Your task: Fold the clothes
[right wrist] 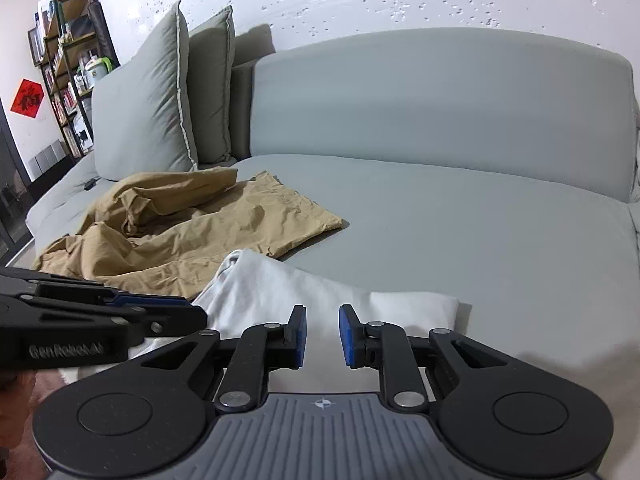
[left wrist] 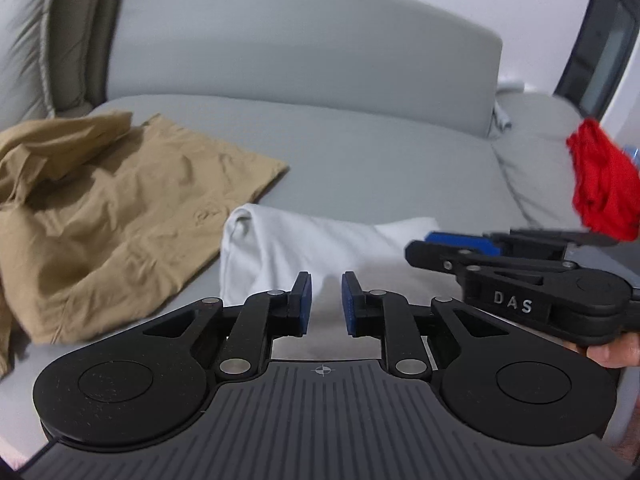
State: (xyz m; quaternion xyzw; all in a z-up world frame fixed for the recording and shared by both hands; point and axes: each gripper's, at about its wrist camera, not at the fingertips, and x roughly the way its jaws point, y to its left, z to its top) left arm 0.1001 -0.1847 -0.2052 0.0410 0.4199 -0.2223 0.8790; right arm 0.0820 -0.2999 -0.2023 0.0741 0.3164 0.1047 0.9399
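Note:
A white folded garment (left wrist: pixel 304 248) lies on the grey sofa seat (left wrist: pixel 380 160) near the front edge; it also shows in the right wrist view (right wrist: pixel 320 292). A crumpled tan garment (left wrist: pixel 104 208) lies to its left, seen too in the right wrist view (right wrist: pixel 192 232). My left gripper (left wrist: pixel 325 304) is open and empty just above the white garment. My right gripper (right wrist: pixel 322 336) is open and empty over the same garment. The right gripper also shows side-on in the left wrist view (left wrist: pixel 440 246), and the left gripper in the right wrist view (right wrist: pixel 176 312).
A red garment (left wrist: pixel 604 184) lies on the sofa at the far right. Grey cushions (right wrist: pixel 160 100) stand at the sofa's left end. A shelf unit (right wrist: pixel 76 56) with many items stands by the wall at left. The sofa backrest (right wrist: pixel 440 104) rises behind the seat.

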